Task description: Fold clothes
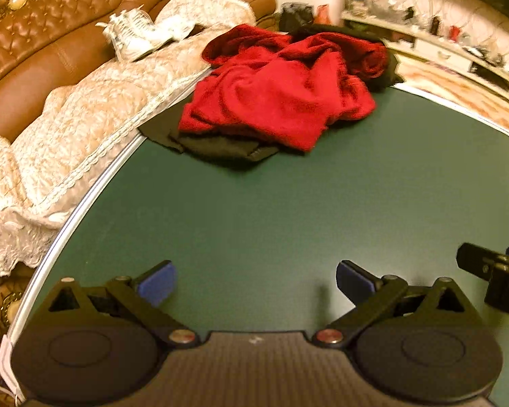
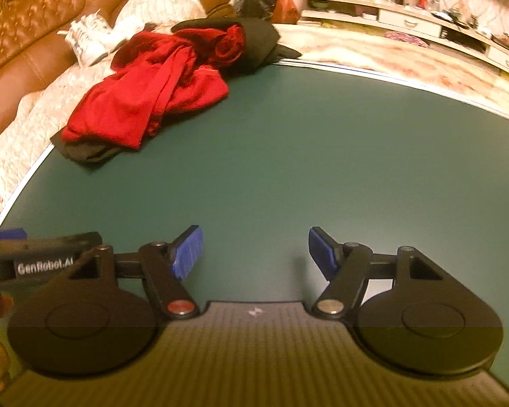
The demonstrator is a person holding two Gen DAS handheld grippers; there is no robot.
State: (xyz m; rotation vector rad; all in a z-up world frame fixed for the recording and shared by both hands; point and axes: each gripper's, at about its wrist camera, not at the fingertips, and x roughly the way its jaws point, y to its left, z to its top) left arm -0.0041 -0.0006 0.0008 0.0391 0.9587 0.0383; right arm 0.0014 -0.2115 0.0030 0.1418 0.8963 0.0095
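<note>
A crumpled red garment lies on a dark garment at the far left corner of the green table. Both show in the right wrist view too, the red garment on the dark garment. My left gripper is open and empty above the table, well short of the pile. My right gripper is open and empty beside it. The right gripper's tip shows at the left wrist view's right edge. The left gripper shows at the right wrist view's left edge.
A brown leather sofa with a cream lace cover stands along the table's left edge. A white shoe lies on the sofa. A cluttered white shelf runs along the far right wall beyond a patterned floor.
</note>
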